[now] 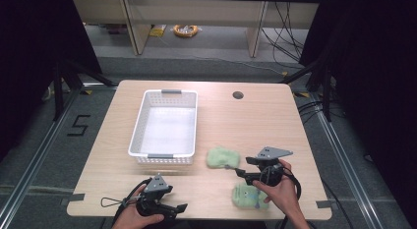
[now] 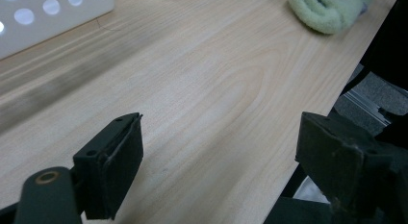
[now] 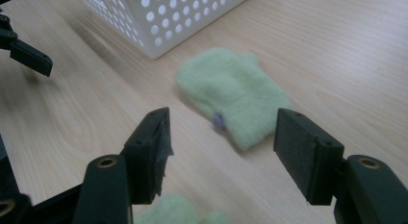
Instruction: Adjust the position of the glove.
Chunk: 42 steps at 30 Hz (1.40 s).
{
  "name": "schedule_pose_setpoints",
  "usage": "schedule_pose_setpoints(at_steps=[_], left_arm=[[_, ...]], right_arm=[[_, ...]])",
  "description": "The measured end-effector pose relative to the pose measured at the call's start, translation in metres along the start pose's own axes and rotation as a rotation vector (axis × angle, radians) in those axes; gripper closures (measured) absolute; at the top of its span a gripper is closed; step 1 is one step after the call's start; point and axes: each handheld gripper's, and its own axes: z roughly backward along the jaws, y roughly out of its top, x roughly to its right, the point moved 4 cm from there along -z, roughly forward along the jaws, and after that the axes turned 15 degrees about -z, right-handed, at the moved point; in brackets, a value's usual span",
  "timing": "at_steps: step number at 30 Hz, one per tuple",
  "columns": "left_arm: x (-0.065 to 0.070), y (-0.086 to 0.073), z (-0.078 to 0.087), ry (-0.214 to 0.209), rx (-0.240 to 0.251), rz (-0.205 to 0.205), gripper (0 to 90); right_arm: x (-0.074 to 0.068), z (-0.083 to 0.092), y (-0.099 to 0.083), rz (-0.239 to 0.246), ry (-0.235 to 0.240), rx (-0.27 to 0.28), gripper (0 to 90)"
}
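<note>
A pale green mitten (image 1: 222,157) lies flat on the wooden table (image 1: 246,121), just right of the white basket (image 1: 166,125). My right gripper (image 1: 237,171) points left at it from its right side. In the right gripper view the mitten (image 3: 231,89) lies just ahead of the right gripper (image 3: 223,120), whose jaws stand open with no pad touching it. A second green mitten (image 1: 248,196) rests by the front edge under the right hand, with its top (image 3: 173,209) below the jaws. My left gripper (image 1: 178,209) sits at the front edge, open over bare wood (image 2: 219,128).
The perforated basket (image 3: 168,17) stands left of centre, and its wall (image 2: 48,17) is close to the left gripper. The second mitten (image 2: 327,10) lies near the table's front edge. A round cable hole (image 1: 238,95) is at the back right. The left gripper's jaw (image 3: 24,51) shows far left.
</note>
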Motion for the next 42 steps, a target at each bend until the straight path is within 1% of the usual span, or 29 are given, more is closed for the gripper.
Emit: schedule_pose_setpoints(at_steps=[2,3,4,6,7,8,9,10,11,12,13,14,15,16,17,19,22,23,24,26,27,28,29,31,32,33,35,38,42], left_arm=[[0.0,0.0,0.0,-0.001,0.004,0.005,16.3],[0.0,0.0,0.0,-0.001,-0.001,-0.001,16.3],[0.0,0.0,0.0,-0.001,-0.001,-0.001,16.3],[0.0,0.0,0.0,0.0,0.0,-0.001,16.3],[0.0,0.0,0.0,-0.001,0.002,0.002,16.3],[0.0,0.0,0.0,-0.001,0.002,0.002,16.3],[-0.002,-0.001,0.002,-0.006,-0.016,-0.019,16.3],[0.0,0.001,0.0,0.002,0.011,0.007,16.3],[0.0,0.001,0.0,-0.001,0.008,0.008,16.3],[0.0,0.0,0.001,0.001,0.0,0.001,16.3],[0.0,0.0,0.0,0.001,0.0,0.002,16.3],[0.0,0.0,0.0,0.001,0.0,0.002,16.3],[0.0,0.0,0.0,0.0,0.001,0.001,16.3],[-0.002,-0.001,0.001,-0.006,-0.014,-0.016,16.3],[-0.002,-0.001,0.001,-0.006,-0.014,-0.016,16.3],[-0.001,0.0,0.001,0.002,0.002,0.005,16.3],[-0.001,0.0,0.001,0.002,0.002,0.005,16.3],[-0.002,0.0,0.002,0.003,-0.012,-0.011,16.3],[-0.001,0.0,0.002,-0.003,-0.01,-0.01,16.3],[-0.001,0.0,0.001,0.0,-0.001,-0.002,16.4],[-0.001,0.0,0.001,0.0,0.002,-0.001,16.3],[-0.001,0.0,0.001,0.0,0.002,-0.001,16.3],[-0.001,0.0,0.001,0.0,0.002,-0.002,16.3],[-0.002,0.0,0.001,0.016,-0.007,-0.009,16.3],[-0.002,0.0,0.002,0.004,-0.008,-0.012,16.3],[0.0,0.001,0.0,-0.001,0.012,0.006,16.3],[0.0,0.001,0.0,-0.001,0.009,0.005,16.3],[0.0,0.0,0.0,-0.001,0.009,0.003,16.3],[0.0,0.001,0.0,-0.002,0.011,0.004,16.3]], right_arm=[[-0.001,-0.004,0.004,-0.003,0.003,-0.006,39.9],[-0.001,-0.006,0.007,0.006,-0.002,-0.017,40.2],[0.001,-0.008,0.011,0.029,-0.004,-0.004,40.4],[-0.001,-0.009,0.011,0.011,0.001,-0.017,40.7],[0.001,-0.012,0.016,0.032,-0.005,-0.013,40.8],[0.001,-0.012,0.016,0.032,-0.005,-0.013,40.8],[0.001,-0.015,0.019,0.034,-0.003,-0.016,40.8],[0.001,-0.016,0.02,0.038,-0.006,-0.022,41.1],[0.001,-0.018,0.022,0.047,-0.006,-0.031,41.8],[0.0,-0.019,0.022,0.033,-0.004,-0.038,43.2],[0.002,-0.021,0.024,0.062,-0.004,-0.038,46.0],[0.002,-0.021,0.024,0.062,-0.004,-0.038,46.0],[0.003,-0.025,0.026,0.092,-0.011,-0.047,47.5],[0.003,-0.027,0.027,0.089,-0.014,-0.055,48.8],[0.003,-0.027,0.027,0.089,-0.014,-0.055,48.8],[0.003,-0.036,0.03,0.109,-0.009,-0.078,52.7],[0.004,-0.042,0.031,0.109,-0.005,-0.095,53.7],[0.004,-0.044,0.031,0.107,-0.007,-0.103,54.5],[0.004,-0.049,0.031,0.112,-0.008,-0.081,55.0],[0.005,-0.054,0.031,0.112,-0.015,-0.103,56.1],[0.006,-0.057,0.031,0.105,-0.02,-0.132,58.5],[0.006,-0.057,0.031,0.105,-0.02,-0.132,58.5],[0.007,-0.061,0.033,0.135,-0.021,-0.137,59.7],[0.007,-0.064,0.033,0.13,-0.019,-0.128,60.1],[0.008,-0.066,0.033,0.138,-0.022,-0.13,60.5],[0.008,-0.068,0.033,0.134,-0.02,-0.134,60.7],[0.009,-0.073,0.033,0.138,-0.018,-0.134,60.9],[0.007,-0.081,0.032,0.137,-0.019,-0.189,62.7],[0.008,-0.089,0.031,0.144,-0.025,-0.198,65.3]])
